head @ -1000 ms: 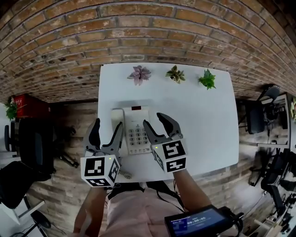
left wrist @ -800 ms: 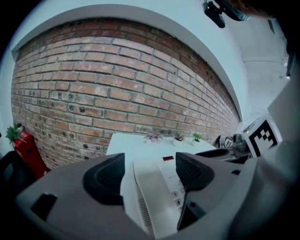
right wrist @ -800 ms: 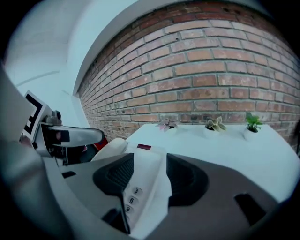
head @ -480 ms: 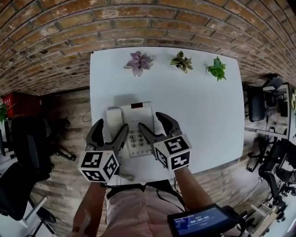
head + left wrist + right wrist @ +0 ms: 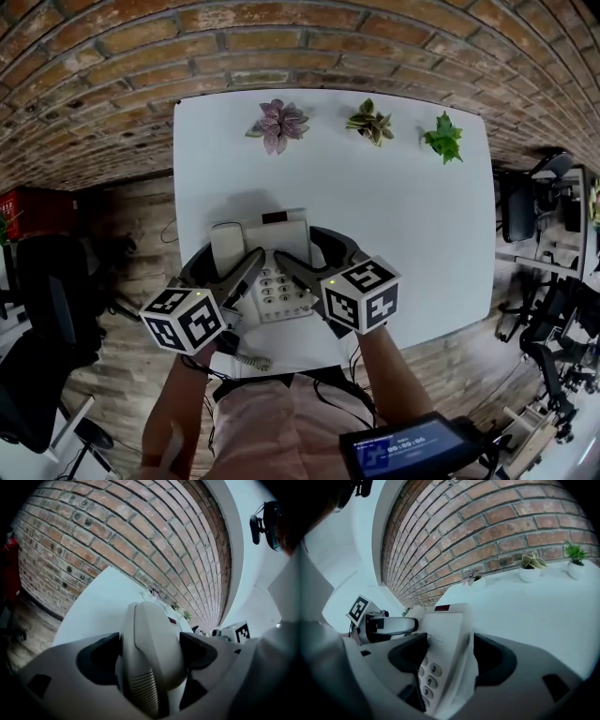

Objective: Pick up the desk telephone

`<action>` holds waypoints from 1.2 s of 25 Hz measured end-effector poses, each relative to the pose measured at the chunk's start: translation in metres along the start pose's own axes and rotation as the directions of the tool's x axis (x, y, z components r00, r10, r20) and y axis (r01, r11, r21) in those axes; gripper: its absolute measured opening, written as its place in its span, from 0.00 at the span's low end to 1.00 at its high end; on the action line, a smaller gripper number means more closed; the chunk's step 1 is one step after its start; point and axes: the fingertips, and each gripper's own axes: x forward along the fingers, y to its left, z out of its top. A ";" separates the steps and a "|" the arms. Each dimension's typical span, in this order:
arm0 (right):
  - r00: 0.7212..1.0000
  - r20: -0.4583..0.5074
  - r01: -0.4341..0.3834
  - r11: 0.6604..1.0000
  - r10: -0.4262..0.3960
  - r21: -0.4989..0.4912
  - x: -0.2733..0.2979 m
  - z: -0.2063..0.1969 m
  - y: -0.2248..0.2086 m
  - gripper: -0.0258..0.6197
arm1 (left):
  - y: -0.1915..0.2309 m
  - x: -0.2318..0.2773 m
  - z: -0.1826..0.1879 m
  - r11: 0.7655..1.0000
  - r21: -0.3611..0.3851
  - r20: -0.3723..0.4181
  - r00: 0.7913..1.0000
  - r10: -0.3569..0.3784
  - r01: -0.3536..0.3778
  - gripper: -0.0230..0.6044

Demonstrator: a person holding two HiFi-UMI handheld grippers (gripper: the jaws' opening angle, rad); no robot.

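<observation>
Opening wide around the phone (image 5: pixel 281 234) near the front edge of the table (image 5: pixel 422 244): left gripper (image 5: pixel 150 653) astride the handset (image 5: pixel 154 634), right gripper (image 5: pixel 447 656) astride the keypad (image 5: pixel 429 677) side, pads (image 5: pixel 101 656) seemingly not pressing. Risking raising only the handset, with the rest dangling by the cord (image 5: pixel 248 358).

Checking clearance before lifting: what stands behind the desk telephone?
Bare table, then three potted plants by the far edge, brick wall beyond. The telephone's own back face is hidden.

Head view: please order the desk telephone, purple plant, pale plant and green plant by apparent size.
1. desk telephone
2. purple plant
3. pale plant and green plant: about alike, so unranked.
</observation>
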 end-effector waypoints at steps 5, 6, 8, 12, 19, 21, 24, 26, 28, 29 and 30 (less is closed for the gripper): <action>0.992 -0.025 -0.119 0.990 0.121 0.079 0.009 0.000 0.000 0.53 | 0.000 0.008 -0.003 0.998 -0.030 -0.079 0.995 -0.062 0.060 0.70; 0.990 -0.024 -0.134 0.987 0.136 0.093 0.011 -0.001 0.000 0.54 | 0.000 0.011 -0.004 0.996 -0.034 -0.101 0.991 -0.082 0.079 0.71; 0.988 -0.022 -0.152 0.983 0.155 0.108 0.014 -0.001 0.000 0.56 | -0.001 0.014 -0.006 0.994 -0.030 -0.136 0.985 -0.110 0.107 0.73; 0.987 -0.014 -0.158 0.983 0.160 0.095 0.014 -0.001 0.001 0.56 | -0.002 0.013 -0.006 0.995 0.002 -0.136 0.986 -0.100 0.101 0.73; 0.985 0.026 -0.169 0.985 0.168 0.035 0.008 0.004 0.009 0.57 | -0.010 0.002 -0.001 0.992 0.083 -0.068 0.994 -0.091 0.096 0.73; 0.984 0.035 -0.177 0.984 0.177 0.000 0.006 0.006 0.014 0.60 | -0.014 -0.004 0.001 0.989 0.115 -0.030 0.995 -0.094 0.097 0.72; 0.978 0.024 -0.206 0.978 0.206 -0.017 0.005 0.007 0.019 0.64 | -0.020 -0.013 0.003 0.982 0.159 0.034 0.994 -0.104 0.097 0.71; 0.972 0.012 -0.234 0.972 0.234 -0.007 0.004 0.006 0.021 0.71 | -0.027 -0.020 0.004 0.975 0.198 0.074 0.990 -0.116 0.100 0.71; 0.963 0.005 -0.269 0.963 0.269 -0.003 0.001 0.005 0.025 0.75 | -0.034 -0.028 0.005 0.965 0.244 0.113 0.985 -0.132 0.101 0.70; 0.958 0.004 -0.288 0.958 0.288 -0.005 0.000 0.005 0.028 0.76 | -0.038 -0.032 0.005 0.959 0.267 0.132 0.981 -0.139 0.100 0.70; 0.951 0.003 -0.308 0.951 0.308 -0.006 -0.001 0.004 0.031 0.77 | -0.041 -0.035 0.005 0.953 0.288 0.149 0.978 -0.145 0.097 0.70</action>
